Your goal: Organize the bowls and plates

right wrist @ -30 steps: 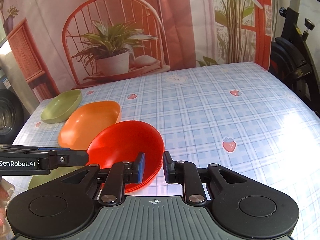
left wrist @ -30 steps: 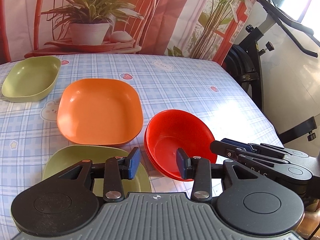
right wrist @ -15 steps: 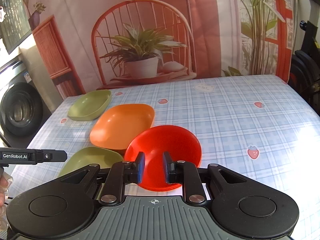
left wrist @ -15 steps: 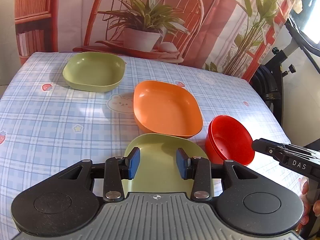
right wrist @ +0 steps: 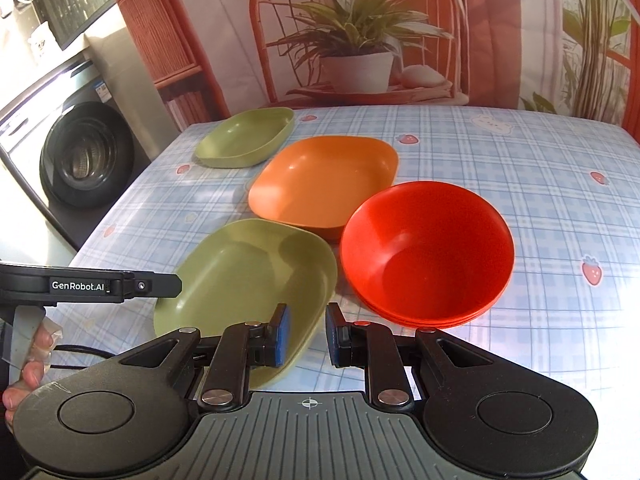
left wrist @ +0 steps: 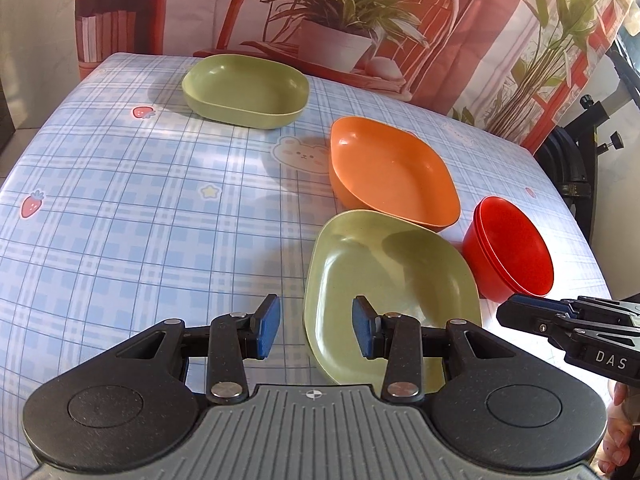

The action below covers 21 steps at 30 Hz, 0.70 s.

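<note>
Two green plates, an orange plate and a stack of red bowls sit on the checked tablecloth. The near green plate [left wrist: 392, 280] [right wrist: 248, 280] lies in front of the orange plate [left wrist: 392, 172] [right wrist: 324, 180]. The far green plate [left wrist: 244, 88] [right wrist: 244, 136] is at the back left. The red bowls [left wrist: 512, 248] [right wrist: 428, 248] stand to the right. My left gripper [left wrist: 314, 326] [right wrist: 172, 285] is open, and the near green plate's left rim shows between its fingers without touching them. My right gripper [right wrist: 307, 332] [left wrist: 520, 312] hovers narrowly open and empty between that plate and the bowls.
A washing machine [right wrist: 80, 160] stands left of the table and an exercise bike [left wrist: 580, 160] to its right. A printed backdrop with a chair and a potted plant hangs behind. The tablecloth [left wrist: 120, 220] is bare on the left.
My left gripper has swung left, from the red bowls to the near green plate's left rim. My right gripper has drawn back off the red bowl's rim. Neither jaw gap has changed.
</note>
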Each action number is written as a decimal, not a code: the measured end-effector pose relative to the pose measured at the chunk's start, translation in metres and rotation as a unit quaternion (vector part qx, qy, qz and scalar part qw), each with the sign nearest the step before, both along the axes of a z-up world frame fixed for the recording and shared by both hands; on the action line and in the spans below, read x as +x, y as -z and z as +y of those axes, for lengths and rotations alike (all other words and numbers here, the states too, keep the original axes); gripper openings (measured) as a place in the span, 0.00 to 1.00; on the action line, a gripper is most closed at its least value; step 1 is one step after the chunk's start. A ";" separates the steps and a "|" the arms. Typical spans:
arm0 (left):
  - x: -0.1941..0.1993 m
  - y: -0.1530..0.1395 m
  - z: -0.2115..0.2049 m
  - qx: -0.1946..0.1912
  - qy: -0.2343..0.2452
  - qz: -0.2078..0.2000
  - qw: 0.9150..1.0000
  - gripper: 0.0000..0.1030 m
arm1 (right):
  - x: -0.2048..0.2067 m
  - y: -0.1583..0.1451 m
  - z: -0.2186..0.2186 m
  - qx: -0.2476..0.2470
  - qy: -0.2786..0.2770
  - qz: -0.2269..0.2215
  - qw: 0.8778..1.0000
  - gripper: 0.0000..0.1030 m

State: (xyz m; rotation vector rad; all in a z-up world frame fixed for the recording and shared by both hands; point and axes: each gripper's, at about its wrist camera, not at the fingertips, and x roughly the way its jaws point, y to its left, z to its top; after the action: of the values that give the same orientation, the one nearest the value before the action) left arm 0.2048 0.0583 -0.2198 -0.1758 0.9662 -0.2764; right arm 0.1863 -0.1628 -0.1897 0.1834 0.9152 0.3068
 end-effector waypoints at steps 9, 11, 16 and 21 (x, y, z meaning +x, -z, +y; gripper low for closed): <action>-0.003 0.011 -0.004 -0.008 0.013 0.017 1.000 0.39 | 0.009 0.017 0.003 -0.001 -0.005 0.028 1.000 0.18; -0.004 0.014 -0.005 -0.008 0.016 0.018 1.000 0.31 | 0.011 0.020 0.005 -0.005 -0.007 0.030 0.999 0.18; -0.003 0.017 -0.002 -0.007 0.010 0.021 1.000 0.21 | 0.015 0.025 0.005 -0.005 -0.004 0.035 0.999 0.13; -0.002 0.020 -0.002 -0.010 0.007 0.029 1.000 0.19 | 0.016 0.027 0.005 -0.004 -0.004 0.034 0.999 0.10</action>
State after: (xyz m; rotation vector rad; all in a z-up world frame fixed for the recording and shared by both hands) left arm 0.2027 0.0561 -0.2399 -0.1957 1.0233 -0.2944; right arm 0.2018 -0.1580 -0.2171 0.1843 0.9837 0.3061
